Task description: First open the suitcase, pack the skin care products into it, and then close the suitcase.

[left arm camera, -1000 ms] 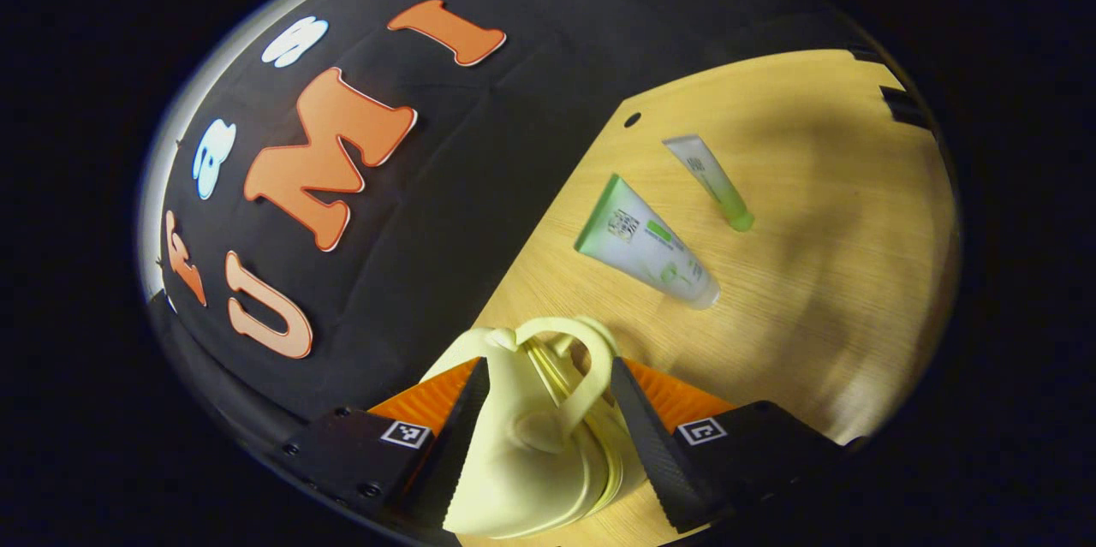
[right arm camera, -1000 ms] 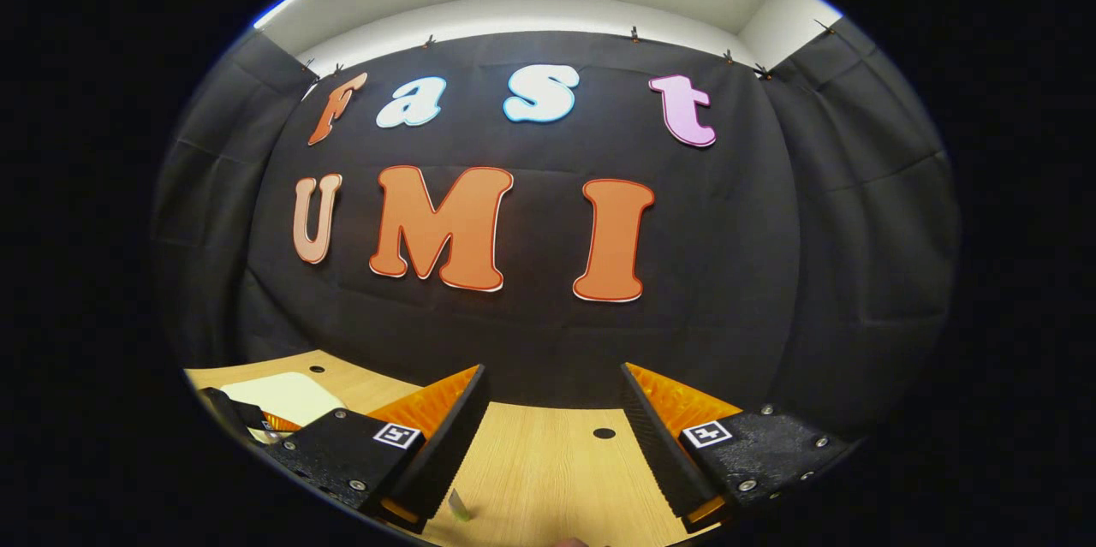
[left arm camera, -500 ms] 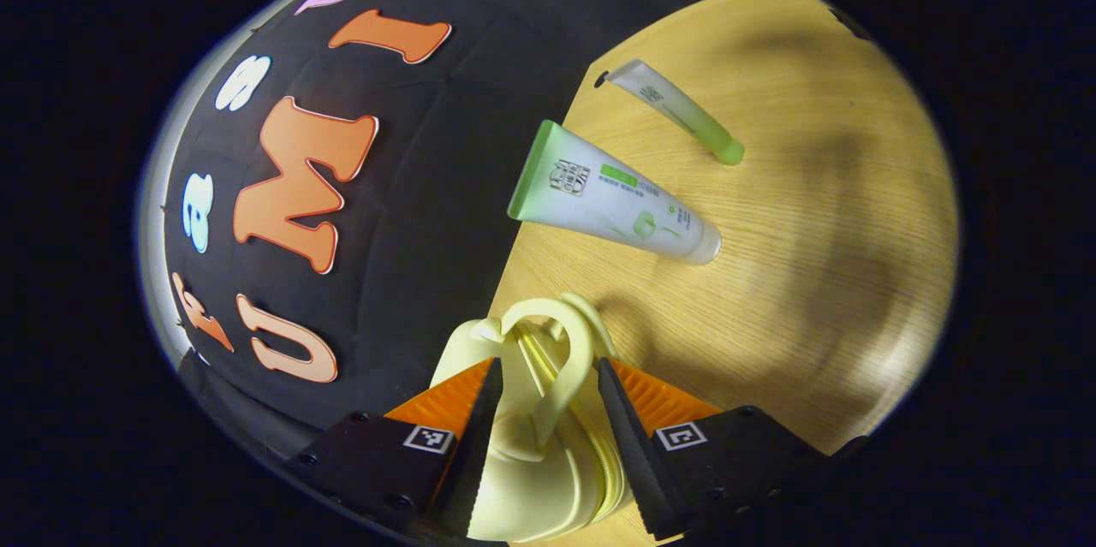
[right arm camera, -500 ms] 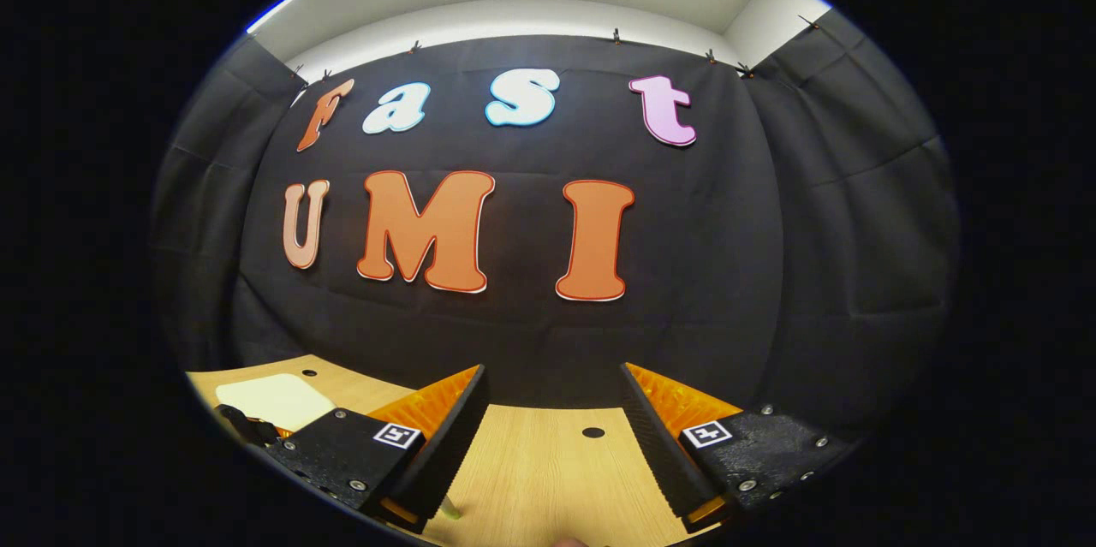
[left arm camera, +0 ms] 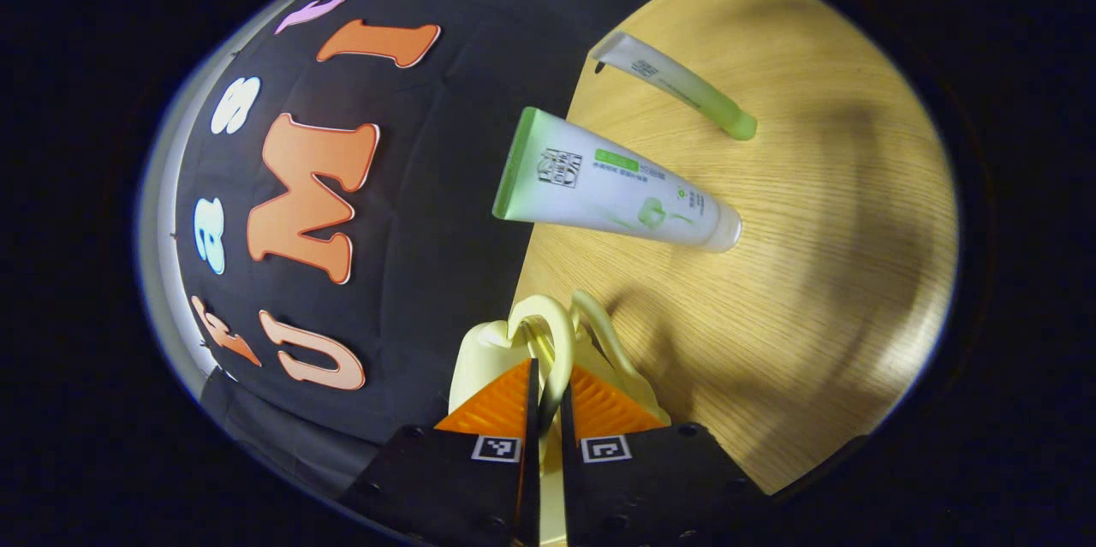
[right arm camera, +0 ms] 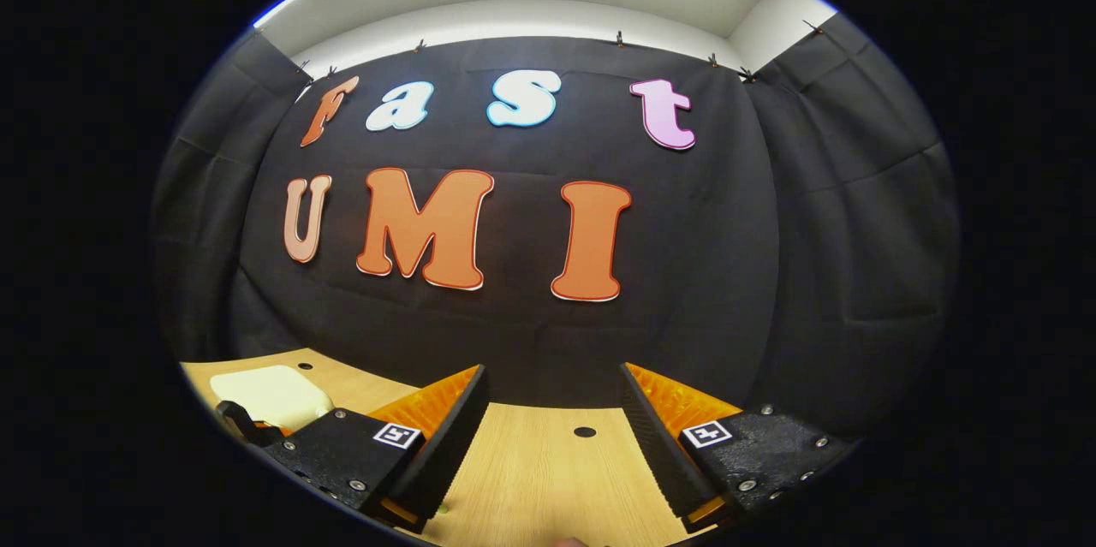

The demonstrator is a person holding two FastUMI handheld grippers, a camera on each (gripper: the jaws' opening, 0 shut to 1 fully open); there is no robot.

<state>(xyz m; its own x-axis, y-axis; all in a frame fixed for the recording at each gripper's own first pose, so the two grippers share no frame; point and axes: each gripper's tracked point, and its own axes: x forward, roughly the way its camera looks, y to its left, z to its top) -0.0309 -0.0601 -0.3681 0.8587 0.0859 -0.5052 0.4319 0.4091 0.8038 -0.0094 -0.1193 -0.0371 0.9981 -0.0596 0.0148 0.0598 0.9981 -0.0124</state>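
In the left gripper view my left gripper [left arm camera: 548, 369] is shut on the looped handle [left arm camera: 558, 333] of the pale yellow suitcase [left arm camera: 475, 354], which lies closed under the fingers. Beyond it on the wooden table [left arm camera: 813, 273] lie two skin care tubes: a large white tube with a green end [left arm camera: 612, 192] and, farther off, a slim green-tipped tube [left arm camera: 676, 85]. In the right gripper view my right gripper [right arm camera: 554, 376] is open with nothing between its fingers, held above the table and facing the booth wall. The suitcase [right arm camera: 270, 393] shows at the lower left there.
The table's back edge meets the black cloth wall just behind the suitcase and tubes. A small round hole [right arm camera: 585, 431] sits in the tabletop ahead of the right gripper. A speck of green [right arm camera: 443, 510] peeks out beside the right gripper's left finger.
My left gripper's fingers have come together from wide open onto the suitcase handle, and the view has turned a little. The right gripper has barely moved.
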